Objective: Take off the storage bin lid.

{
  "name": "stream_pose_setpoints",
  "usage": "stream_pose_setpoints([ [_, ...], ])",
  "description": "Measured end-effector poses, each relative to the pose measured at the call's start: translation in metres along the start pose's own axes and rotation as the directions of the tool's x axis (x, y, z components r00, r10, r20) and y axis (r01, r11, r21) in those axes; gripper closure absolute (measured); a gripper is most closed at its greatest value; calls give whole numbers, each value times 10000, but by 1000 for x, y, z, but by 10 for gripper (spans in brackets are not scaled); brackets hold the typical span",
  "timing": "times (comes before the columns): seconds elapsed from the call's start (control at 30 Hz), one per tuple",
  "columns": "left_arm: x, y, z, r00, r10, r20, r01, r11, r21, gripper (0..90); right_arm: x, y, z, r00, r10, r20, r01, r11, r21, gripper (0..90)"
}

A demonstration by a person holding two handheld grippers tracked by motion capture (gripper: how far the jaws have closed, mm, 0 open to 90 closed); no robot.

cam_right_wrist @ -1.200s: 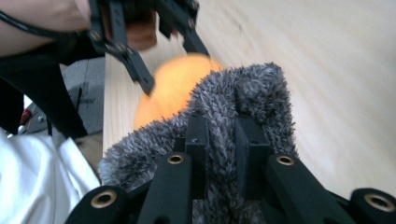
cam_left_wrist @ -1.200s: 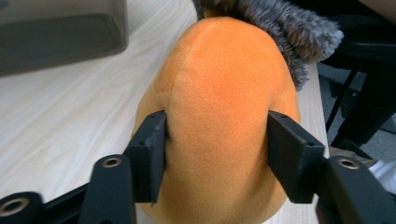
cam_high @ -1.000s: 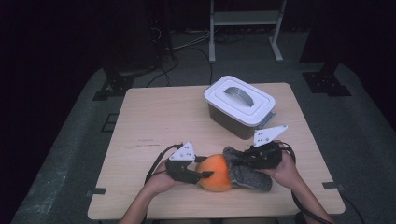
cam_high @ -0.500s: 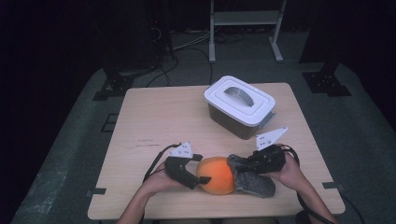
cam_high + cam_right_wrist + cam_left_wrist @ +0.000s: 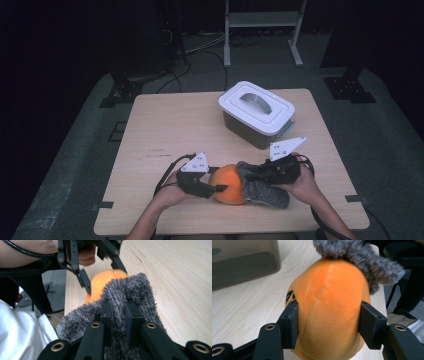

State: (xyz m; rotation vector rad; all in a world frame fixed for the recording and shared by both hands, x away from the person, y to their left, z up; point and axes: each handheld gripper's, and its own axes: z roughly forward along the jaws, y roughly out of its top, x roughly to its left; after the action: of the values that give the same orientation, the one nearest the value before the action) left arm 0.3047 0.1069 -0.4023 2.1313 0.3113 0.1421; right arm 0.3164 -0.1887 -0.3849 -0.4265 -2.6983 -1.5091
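While my left gripper (image 5: 327, 327) clamps the orange plush (image 5: 329, 307), my right gripper (image 5: 117, 317) pinches its grey fur (image 5: 125, 292)
Plush lies at the table's (image 5: 165, 130) near edge between both hands, lidded bin (image 5: 257, 112) well behind

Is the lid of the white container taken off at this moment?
No, in the high view the white lid sits closed on the container, with its handle on top.

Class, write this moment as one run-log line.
left gripper: shut on orange plush | right gripper: shut on grey fur | lidded box: untouched
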Motion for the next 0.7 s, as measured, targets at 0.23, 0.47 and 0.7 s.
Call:
stream_pose_setpoints([
  [0.23,0,4,-7,10000,12,-96,-13,9999,-142,401,0,0,0,9997,4,258,-2,10000,-51,787],
  [0.47,1,1,-6,9997,-195,144,201,9990,-395,335,2,1,11,10000,-34,71,33,10000,29,785],
  [0.7,13,-12,-2,9962,-786,377,811,9942,-701,152,-6,-10,8,9998,188,-62,-184,9984,539,785],
])
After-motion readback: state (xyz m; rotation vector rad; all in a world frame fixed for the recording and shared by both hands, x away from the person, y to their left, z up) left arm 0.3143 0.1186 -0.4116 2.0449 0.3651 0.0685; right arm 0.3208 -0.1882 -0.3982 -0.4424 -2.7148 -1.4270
